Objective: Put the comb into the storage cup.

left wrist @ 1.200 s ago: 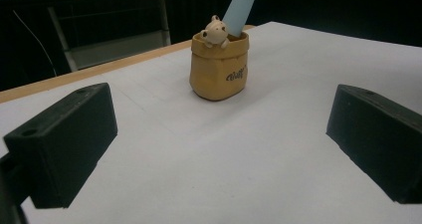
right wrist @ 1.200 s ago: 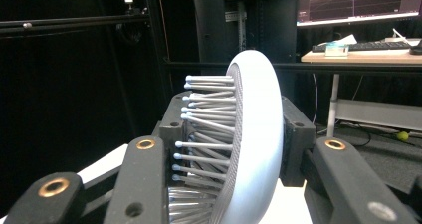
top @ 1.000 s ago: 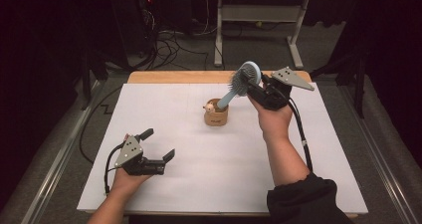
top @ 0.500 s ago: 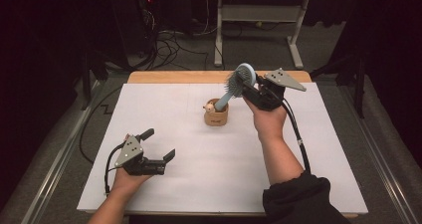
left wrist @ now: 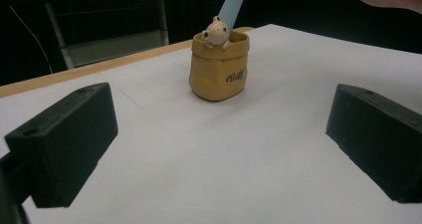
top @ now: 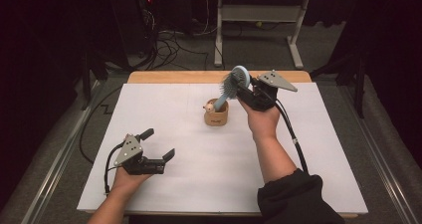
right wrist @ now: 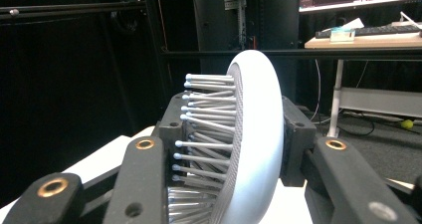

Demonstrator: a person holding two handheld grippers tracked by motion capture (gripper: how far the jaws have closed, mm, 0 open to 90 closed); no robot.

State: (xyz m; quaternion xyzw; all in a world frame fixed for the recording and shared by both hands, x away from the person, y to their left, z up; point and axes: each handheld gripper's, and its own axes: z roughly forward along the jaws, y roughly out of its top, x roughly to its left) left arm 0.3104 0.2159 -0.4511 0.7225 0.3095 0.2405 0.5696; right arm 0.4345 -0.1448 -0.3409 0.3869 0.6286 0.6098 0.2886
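Note:
A small tan cup (top: 216, 116) with a little bear figure on its rim stands near the middle of the white table. A light blue hairbrush (top: 234, 82) slants over it, handle tip down inside the cup. My right gripper (top: 246, 86) is shut on the brush's head; in the right gripper view the pale head and its bristles (right wrist: 239, 149) sit clamped between the jaws. My left gripper (top: 159, 146) rests low at the front left, open, with nothing between its fingers. From the left gripper view the cup (left wrist: 219, 64) stands ahead with the blue handle (left wrist: 231, 2) rising out of it.
The white sheet (top: 149, 114) covers the table, with a wooden strip (top: 164, 77) along the far edge. Beyond it are cables on the floor and a white desk frame (top: 259, 20). A metal rail runs along the table's left side.
My right hand has shifted left and slightly down with the brush, bringing the handle into the cup. The left gripper has stayed where it was.

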